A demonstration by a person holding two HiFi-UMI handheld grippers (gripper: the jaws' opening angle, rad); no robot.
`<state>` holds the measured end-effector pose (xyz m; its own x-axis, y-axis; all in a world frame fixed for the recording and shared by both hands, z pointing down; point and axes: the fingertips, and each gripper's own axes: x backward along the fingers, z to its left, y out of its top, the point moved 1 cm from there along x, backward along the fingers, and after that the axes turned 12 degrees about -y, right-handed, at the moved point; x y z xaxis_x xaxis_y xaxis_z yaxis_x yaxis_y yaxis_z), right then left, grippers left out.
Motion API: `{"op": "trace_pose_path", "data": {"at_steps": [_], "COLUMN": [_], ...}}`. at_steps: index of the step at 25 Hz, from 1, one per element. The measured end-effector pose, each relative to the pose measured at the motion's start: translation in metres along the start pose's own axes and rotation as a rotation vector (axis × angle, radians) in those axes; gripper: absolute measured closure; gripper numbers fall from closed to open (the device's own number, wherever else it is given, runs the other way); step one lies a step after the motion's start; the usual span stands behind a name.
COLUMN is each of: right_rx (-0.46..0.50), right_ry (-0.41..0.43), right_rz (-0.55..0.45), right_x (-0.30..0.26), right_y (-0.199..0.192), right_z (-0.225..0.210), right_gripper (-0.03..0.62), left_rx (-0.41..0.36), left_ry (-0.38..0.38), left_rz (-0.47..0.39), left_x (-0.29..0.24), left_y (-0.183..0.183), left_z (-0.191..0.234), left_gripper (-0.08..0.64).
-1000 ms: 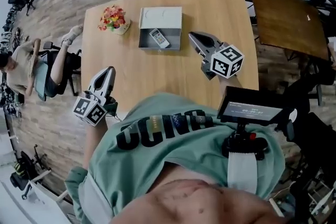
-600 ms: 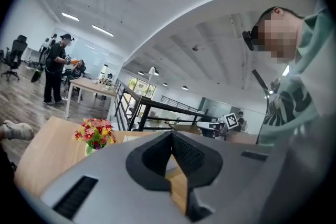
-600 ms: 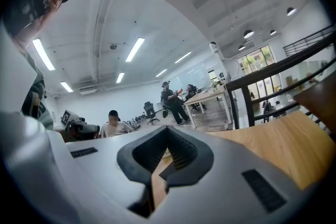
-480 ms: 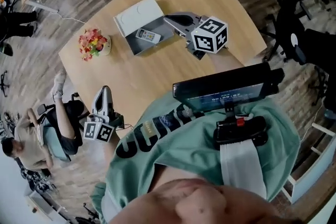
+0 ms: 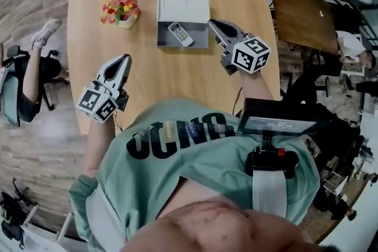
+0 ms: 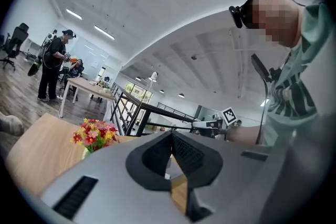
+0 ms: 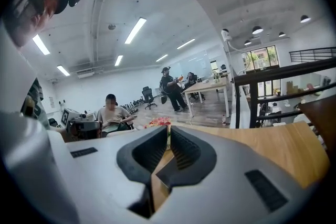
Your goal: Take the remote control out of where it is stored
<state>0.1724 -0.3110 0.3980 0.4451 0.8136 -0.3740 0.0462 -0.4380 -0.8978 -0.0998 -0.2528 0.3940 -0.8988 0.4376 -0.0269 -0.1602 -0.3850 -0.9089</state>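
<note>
remote lies in open box at table's twelve o'clock, flowers at ten, right gripper at box's three, left gripper at seven, both jaws closed, empty.

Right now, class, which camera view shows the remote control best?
The head view: the remote control lies fully visible from above in the open grey box. Neither the left nor the right gripper view shows it.

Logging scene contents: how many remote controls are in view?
1. The remote control lies inside the open grey box on the table; no second one shows.
</note>
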Motion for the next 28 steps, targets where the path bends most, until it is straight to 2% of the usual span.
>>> {"op": "trace_pose_path", "data": {"at_steps": [5, 8, 16, 22, 28], "right_rx": [0.013, 0.053, 0.239, 0.310, 0.324], "right_ry": [-0.017, -0.012, -0.014, -0.008, -0.011], "right_rz": [0.025, 0.097, 0.429, 0.697, 0.916], "right_x": [-0.011, -0.024, -0.068, -0.106, -0.134], "right_y": [-0.014, -0.033, -0.081, -0.130, -0.186], "right_z": [-0.016, -0.018, -0.015, -0.015, -0.018], "right_gripper": [0.587, 0.557, 0.389, 0.357, 0.323], "left_rx": [0.002, -0.002, -0.004, -0.001, 0.036], "left_ry": [-0.013, -0.011, -0.015, -0.004, -0.003], "left_rz": [0.045, 0.065, 0.074, 0.081, 0.087], "left_x": [-0.023, -0.031, -0.039, -0.043, -0.038], "left_y": [-0.009, -0.011, -0.020, -0.036, -0.056], "left_z": [-0.007, -0.004, 0.019, 0.041, 0.057], "left_gripper": [0.555, 0.555, 0.555, 0.555, 0.555]}}
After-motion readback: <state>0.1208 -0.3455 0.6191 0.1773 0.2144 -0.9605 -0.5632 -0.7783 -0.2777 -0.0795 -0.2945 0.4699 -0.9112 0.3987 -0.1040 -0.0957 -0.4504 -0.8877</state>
